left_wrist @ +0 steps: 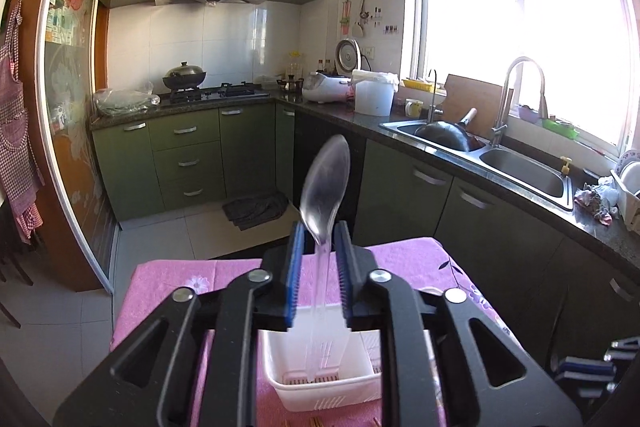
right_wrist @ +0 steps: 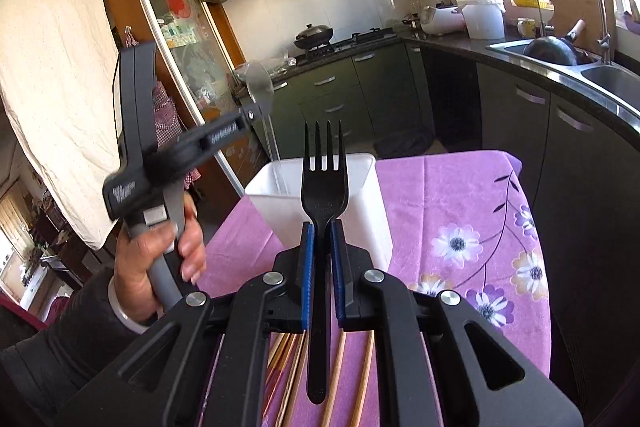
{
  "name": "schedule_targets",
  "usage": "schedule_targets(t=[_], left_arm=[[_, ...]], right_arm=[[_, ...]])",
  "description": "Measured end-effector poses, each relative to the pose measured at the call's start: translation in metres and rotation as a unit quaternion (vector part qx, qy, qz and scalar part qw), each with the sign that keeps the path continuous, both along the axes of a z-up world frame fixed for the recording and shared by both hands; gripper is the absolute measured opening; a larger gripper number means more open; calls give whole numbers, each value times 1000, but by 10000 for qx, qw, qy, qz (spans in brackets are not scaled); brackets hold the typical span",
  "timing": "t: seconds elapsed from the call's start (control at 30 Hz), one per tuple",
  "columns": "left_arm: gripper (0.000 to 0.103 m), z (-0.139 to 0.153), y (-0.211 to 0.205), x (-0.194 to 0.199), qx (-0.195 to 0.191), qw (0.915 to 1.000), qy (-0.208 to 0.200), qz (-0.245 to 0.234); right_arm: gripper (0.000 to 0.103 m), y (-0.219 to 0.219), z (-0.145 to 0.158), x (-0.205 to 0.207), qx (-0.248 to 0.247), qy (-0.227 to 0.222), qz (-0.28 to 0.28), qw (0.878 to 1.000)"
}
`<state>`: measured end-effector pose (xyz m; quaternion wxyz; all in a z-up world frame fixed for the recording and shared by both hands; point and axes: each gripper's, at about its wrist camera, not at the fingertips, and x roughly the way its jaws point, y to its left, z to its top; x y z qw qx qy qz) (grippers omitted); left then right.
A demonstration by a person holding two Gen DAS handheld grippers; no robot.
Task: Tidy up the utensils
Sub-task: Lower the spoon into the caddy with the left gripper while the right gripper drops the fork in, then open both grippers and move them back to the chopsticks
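Note:
My left gripper [left_wrist: 319, 233] has its jaws apart around a clear plastic spoon [left_wrist: 325, 183]; the pads do not press it. The spoon stands bowl up with its handle down in a white slotted basket [left_wrist: 332, 393] on the pink cloth. The spoon [right_wrist: 260, 87] and the left gripper [right_wrist: 250, 113] also show in the right wrist view, above the basket [right_wrist: 370, 195]. My right gripper [right_wrist: 320, 227] is shut on a black plastic fork [right_wrist: 323, 183], tines up, just in front of the basket. Wooden chopsticks [right_wrist: 340, 367] lie on the cloth below it.
The table has a pink flowered cloth [right_wrist: 460, 227]. Green cabinets, a stove with a wok [left_wrist: 184, 75] and a steel sink [left_wrist: 516, 167] line the far and right walls. The person's hand [right_wrist: 160, 259] holds the left gripper handle.

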<state>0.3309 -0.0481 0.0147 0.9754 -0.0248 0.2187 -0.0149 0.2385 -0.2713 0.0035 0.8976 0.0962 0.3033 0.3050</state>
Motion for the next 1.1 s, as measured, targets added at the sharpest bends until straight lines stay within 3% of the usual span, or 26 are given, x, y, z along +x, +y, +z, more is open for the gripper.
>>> schedule_targets(t=[0.07,0.4,0.5,0.7,1.0,1.1], left_arm=[[41,-8,3,-5,-15,9999,104,-36],[42,8,27,-61,-185,9997,62,-144],[43,11,33,-76,-249,9994,125,-180],[46,11,42,-95,-284,9991,241,-204],[47,1,43,-104,-343,9980,503,-187],[46,1,40,-108,-321,9977,561,-196]], right_arm=[[10,6,12,13,18,-155,-78,9998],[10,45,59,84,118,-1317,-773,9882],[10,63,52,108,-76,-1425,-877,9859],[10,75,14,133,-260,-1161,-847,9893],[10,59,-14,97,-443,-1227,-733,9887],[17,53,-15,86,-434,-1211,-703,9892]])
